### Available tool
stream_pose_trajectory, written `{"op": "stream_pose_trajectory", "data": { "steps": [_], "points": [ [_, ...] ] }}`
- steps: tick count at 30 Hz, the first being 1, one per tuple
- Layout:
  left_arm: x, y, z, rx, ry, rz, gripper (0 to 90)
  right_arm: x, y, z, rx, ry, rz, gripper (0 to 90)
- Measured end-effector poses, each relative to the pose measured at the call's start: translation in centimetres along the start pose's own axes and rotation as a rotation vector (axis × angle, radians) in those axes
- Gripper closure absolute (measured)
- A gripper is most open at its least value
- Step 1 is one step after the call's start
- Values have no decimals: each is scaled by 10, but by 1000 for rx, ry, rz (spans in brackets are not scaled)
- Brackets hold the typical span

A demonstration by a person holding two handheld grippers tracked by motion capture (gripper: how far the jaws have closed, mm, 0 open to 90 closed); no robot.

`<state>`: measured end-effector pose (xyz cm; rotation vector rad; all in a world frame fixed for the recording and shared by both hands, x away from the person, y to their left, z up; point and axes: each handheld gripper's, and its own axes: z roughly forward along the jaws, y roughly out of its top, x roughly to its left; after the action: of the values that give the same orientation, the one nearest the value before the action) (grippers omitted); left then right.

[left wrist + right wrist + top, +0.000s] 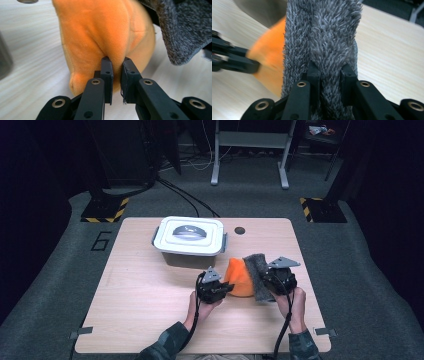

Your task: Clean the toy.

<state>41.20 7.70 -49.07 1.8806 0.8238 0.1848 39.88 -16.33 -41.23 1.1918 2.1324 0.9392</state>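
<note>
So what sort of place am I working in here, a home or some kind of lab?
Most likely a lab or recording studio rather than a home: the wooden table stands alone on grey carpet, hazard-striped stand bases flank it, cables trail across the floor, and dark screens surround the spot.

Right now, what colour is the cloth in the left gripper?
Orange; the cloth shows best in the left gripper view.

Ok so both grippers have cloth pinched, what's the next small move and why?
Probably draw the hands apart a little. The left gripper is shut on the orange cloth, the right gripper on the grey cloth, and the grey one overlaps the orange.
</note>
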Motion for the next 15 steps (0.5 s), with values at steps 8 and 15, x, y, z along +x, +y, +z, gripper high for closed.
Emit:
{"op": "stream_pose_trajectory", "data": {
  "steps": [8, 15],
  "points": [
    [-8, -1, -1, 12, -12, -13, 811, 29, 9, 16, 25, 49, -65, 747],
    [-7, -3, 1, 27, 16, 21, 808, 29, 7, 23, 26, 35, -73, 748]
  ]
}}
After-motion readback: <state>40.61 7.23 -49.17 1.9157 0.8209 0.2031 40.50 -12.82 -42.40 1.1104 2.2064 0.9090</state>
